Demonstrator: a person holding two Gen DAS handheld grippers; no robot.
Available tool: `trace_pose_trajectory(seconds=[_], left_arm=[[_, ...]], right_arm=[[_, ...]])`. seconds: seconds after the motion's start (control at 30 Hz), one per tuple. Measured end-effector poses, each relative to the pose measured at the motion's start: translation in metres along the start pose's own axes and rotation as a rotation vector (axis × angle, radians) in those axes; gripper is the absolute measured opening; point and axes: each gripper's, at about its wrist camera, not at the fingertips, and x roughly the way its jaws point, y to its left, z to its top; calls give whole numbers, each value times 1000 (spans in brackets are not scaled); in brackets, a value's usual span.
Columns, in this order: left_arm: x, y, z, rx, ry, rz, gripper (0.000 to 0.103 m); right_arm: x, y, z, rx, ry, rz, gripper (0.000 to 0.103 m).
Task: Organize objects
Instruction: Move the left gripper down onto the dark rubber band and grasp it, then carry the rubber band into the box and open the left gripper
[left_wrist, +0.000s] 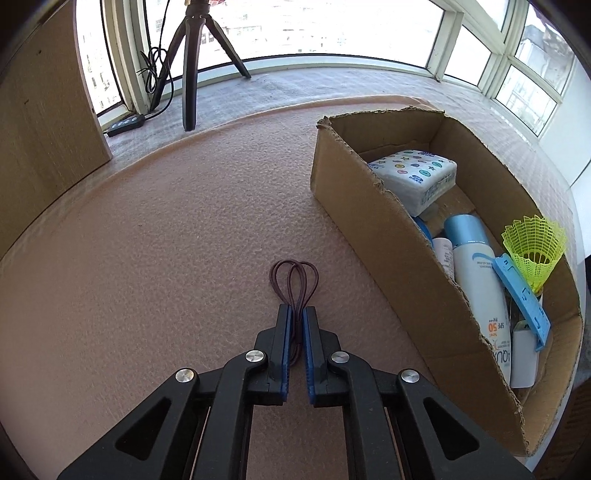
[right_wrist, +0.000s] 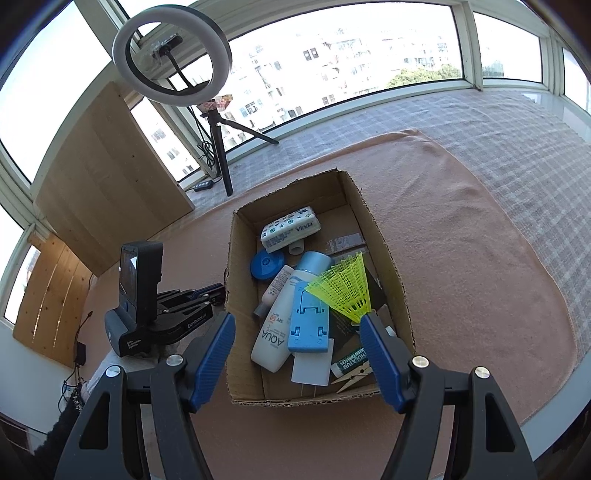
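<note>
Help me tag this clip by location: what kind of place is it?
Probably a glazed balcony or bay-window nook in a high flat, set up for recording. Wraparound windows look onto apartment blocks, a ring light stands on a tripod, and a pink blanket carries a cardboard box of household bits.

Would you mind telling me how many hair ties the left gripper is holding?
2, it seems: both hair ties are pinched together in the left gripper, loops side by side over the mat; more strands may hide between the pads.

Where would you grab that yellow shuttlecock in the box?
By the flared yellow skirt of the shuttlecock, coming from above. Its skirt sticks up clear over the bottle and blue stand, while its base is tucked down by the box wall.
</note>
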Motion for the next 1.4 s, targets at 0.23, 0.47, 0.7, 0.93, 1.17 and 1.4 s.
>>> trace_pose_trajectory(seconds=[0.23,0.47,0.7,0.93,1.17,1.4], left_arm=[[-32,5,-1,-12,-46,-18,6],[-79,-13,3,24,-123,-70,6],[-110,-45,8,65,-161,-156,6],[-113,-84,6,145,-149,-199,6],[-109,-109,2,189,-134,-227,6],[-109,-118,5,203,-134,-237,7]], right_arm=[[-1,8,-2,-48,-10,-25,66],[-3,16,-8,-85,-20,-46,66],[-8,15,-12,-85,-29,-59,66],[-14,7,-15,-69,-35,-68,66],[-21,-4,-19,-51,-39,-85,66],[-26,-9,-22,-43,-39,-97,66]])
